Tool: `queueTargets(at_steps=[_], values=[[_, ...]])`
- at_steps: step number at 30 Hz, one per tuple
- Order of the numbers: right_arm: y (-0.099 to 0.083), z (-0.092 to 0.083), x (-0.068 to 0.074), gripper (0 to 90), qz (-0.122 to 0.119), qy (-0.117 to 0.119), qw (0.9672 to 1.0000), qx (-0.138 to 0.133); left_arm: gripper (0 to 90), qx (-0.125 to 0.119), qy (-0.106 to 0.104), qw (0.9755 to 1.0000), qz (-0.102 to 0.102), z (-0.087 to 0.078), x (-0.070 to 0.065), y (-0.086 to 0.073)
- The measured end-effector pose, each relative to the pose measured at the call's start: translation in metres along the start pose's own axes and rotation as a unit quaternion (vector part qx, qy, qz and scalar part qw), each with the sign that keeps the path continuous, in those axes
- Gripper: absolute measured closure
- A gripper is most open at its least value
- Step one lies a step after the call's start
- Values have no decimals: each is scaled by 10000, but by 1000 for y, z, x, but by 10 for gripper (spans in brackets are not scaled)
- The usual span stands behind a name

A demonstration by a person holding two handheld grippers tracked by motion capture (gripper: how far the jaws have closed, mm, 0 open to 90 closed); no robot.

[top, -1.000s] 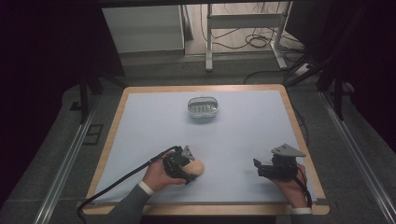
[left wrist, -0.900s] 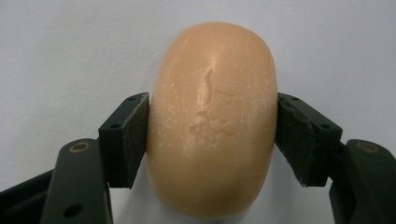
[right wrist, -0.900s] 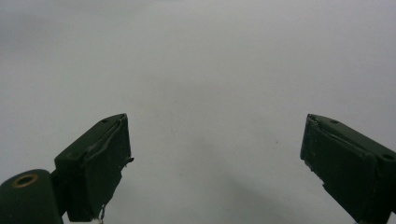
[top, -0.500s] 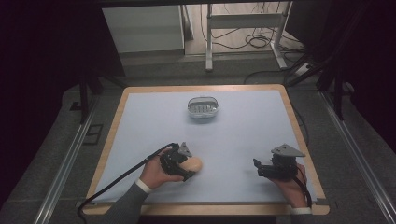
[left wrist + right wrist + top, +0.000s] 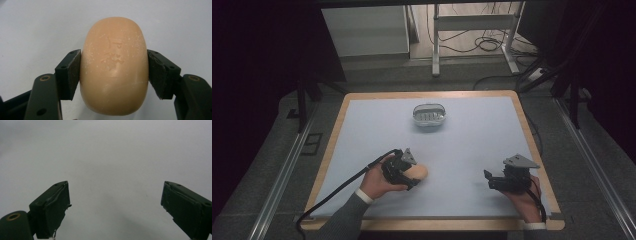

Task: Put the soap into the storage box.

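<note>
The left hand-held gripper (image 5: 113, 72) has its two black jaws pressed against the flanks of a peach-coloured, rounded oval bar of soap (image 5: 114, 65), so the grip looks made; in the high view that left hand-held gripper (image 5: 404, 171) sits low over the near-left part of the pale blue, wood-edged surface (image 5: 472, 145) with the soap (image 5: 418, 172) showing just past its jaws. Whether the bar rests on the surface or is already clear of it I cannot tell, since its underside is hidden. I judge the pick-up as done or nearly so, with the carry and the setting-down left to do. The likely destination is the small oval dish of clear or metallic material with a ribbed floor (image 5: 429, 114), which stands well apart toward the far middle of the surface and looks empty, though its inside is too small to read with certainty. The right hand-held gripper (image 5: 115, 207) has its jaws spread wide with nothing between them; in the high view it (image 5: 492, 181) rests near the right front edge, held in the person's right hand. The mark stamped into the soap is too faint and worn to make out, and the room beyond the surface is mostly dark.
</note>
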State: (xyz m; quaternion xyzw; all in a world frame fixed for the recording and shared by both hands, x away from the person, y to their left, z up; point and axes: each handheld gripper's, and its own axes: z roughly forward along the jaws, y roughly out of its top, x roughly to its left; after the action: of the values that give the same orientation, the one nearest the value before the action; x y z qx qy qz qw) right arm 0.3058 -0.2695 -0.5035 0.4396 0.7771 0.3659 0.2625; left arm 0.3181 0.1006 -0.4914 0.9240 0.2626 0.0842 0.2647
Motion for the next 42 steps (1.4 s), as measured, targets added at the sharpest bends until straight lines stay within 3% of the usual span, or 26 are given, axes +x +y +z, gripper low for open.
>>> queueTargets(at_steps=[34,42], values=[[-1,1,-1,84,-33,-60,10000,21,331,-359,187,9988,-264,-29,25,3],[-1,1,-1,84,-33,-73,10000,43,331,-316,307,9989,-128,-37,29,12]])
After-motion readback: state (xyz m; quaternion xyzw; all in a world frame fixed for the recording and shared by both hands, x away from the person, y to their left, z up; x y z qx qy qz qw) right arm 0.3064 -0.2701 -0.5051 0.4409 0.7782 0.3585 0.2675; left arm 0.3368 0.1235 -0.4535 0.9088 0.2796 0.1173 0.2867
